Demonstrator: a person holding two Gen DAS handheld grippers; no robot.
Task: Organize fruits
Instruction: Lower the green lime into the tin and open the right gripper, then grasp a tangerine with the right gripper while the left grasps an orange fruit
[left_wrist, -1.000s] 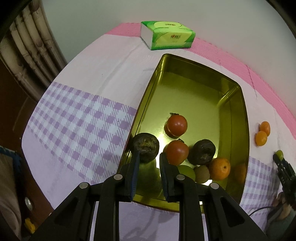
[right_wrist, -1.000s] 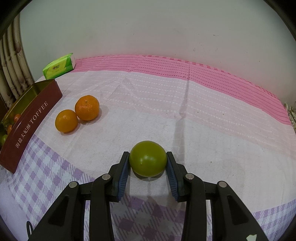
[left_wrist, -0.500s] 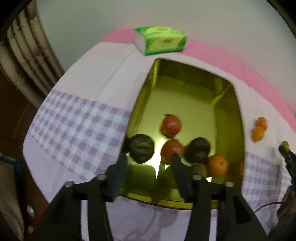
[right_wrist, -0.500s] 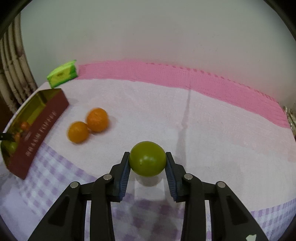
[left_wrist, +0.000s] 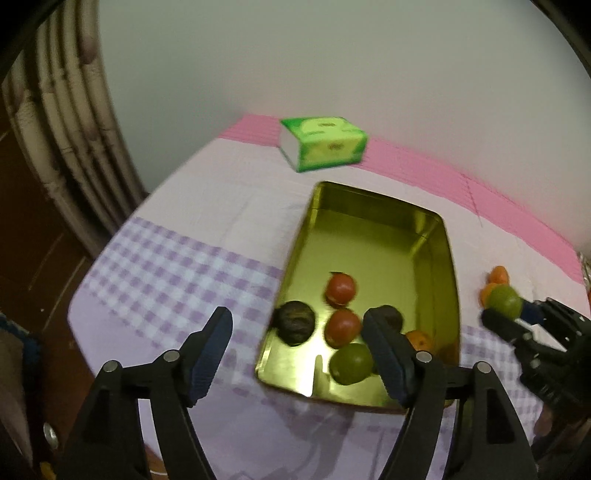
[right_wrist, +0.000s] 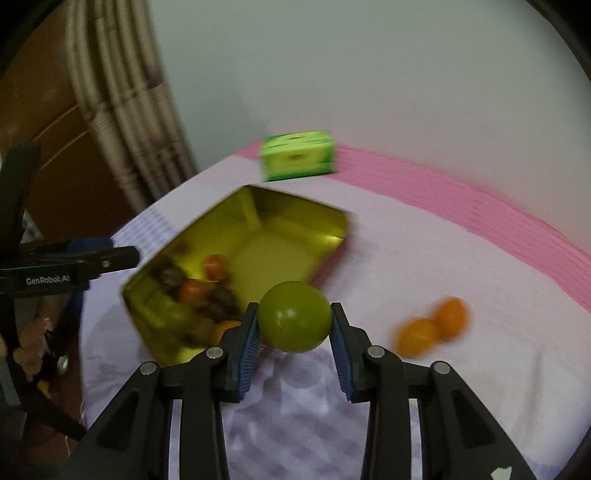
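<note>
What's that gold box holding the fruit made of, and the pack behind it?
The gold rectangular box looks like polished metal: its inside walls mirror the fruit and glare. The green tissue pack seems glossy plastic film, though blur leaves that uncertain.

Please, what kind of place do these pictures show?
Probably a room in a home. A table under a checked and pink tablecloth stands against a plain wall, with a tissue pack, a gold tin holding fruits, and a curtain beside it.
</note>
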